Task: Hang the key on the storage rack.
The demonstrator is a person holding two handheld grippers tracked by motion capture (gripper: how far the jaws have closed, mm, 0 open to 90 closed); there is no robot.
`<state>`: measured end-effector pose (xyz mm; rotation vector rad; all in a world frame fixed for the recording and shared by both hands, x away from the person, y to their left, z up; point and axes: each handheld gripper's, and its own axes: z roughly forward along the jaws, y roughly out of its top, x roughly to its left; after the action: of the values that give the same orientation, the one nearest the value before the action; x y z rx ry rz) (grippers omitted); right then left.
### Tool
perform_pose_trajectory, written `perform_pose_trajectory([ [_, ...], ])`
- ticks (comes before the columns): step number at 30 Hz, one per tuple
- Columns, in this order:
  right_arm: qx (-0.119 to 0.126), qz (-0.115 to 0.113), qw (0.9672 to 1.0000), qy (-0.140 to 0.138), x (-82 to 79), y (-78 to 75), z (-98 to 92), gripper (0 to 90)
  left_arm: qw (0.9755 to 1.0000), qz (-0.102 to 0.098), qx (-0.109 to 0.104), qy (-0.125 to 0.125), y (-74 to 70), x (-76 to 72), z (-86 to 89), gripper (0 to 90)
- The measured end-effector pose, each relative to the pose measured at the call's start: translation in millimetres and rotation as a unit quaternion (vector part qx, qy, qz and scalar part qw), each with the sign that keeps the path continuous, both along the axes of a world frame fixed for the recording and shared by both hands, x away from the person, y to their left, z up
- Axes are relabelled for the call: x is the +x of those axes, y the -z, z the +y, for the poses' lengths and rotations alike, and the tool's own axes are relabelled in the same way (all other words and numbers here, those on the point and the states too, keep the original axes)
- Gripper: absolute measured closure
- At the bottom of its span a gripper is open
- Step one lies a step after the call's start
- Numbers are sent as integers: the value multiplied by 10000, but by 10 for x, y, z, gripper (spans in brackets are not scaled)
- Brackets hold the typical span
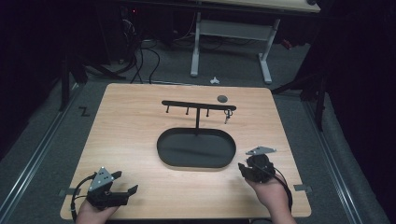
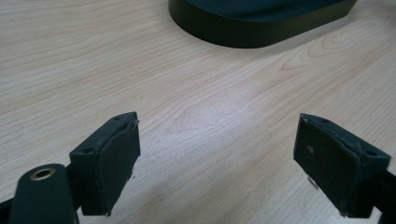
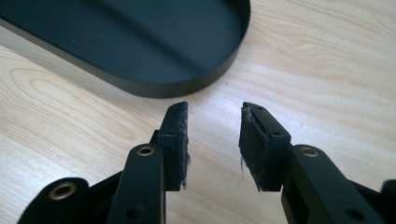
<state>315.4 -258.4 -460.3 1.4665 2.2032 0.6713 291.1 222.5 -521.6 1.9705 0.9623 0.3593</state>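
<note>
A set of keys [image 1: 227, 114] hangs from the rightmost hook of the black key rack [image 1: 198, 106], at about one o'clock from the oval black tray [image 1: 164, 154] at the rack's foot, and the tray looks bare, so I judge the hanging done and the hands back home. Down at seven o'clock the left gripper [image 1: 127, 182] sits low over the wooden surface [image 1: 130, 121], jaws spread wide with nothing but bare wood between them. At five o'clock, just beside the tray's right end, the right gripper [image 1: 243, 169] has its jaws partly apart, a narrow gap, gripping nothing, touching nothing.
</note>
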Motion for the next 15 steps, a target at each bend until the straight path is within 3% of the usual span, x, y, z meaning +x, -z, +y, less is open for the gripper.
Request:
perform_pose_trajectory([
  [5,276,-414,9981,355,-259,248,-85,634,10000,-29,-23,81,-5,13,-37,150],
  [7,358,-709,9951,589,-393,351,-119,641,10000,-50,-10,79,-1,18,-50,150],
  [8,452,-929,9920,721,-478,414,-139,652,10000,-48,-11,82,1,20,-55,150],
  [9,523,-985,9908,769,-528,457,-162,652,10000,-50,4,86,1,23,-61,150],
  [10,675,-852,9909,798,-558,485,-184,644,9999,-55,7,92,-3,26,-65,149],
  [13,606,-876,9914,762,-591,492,-206,636,9999,-77,26,87,-7,22,-75,150],
  [15,701,-833,9907,821,-572,519,-215,638,9999,-80,17,69,-12,18,-70,150],
])
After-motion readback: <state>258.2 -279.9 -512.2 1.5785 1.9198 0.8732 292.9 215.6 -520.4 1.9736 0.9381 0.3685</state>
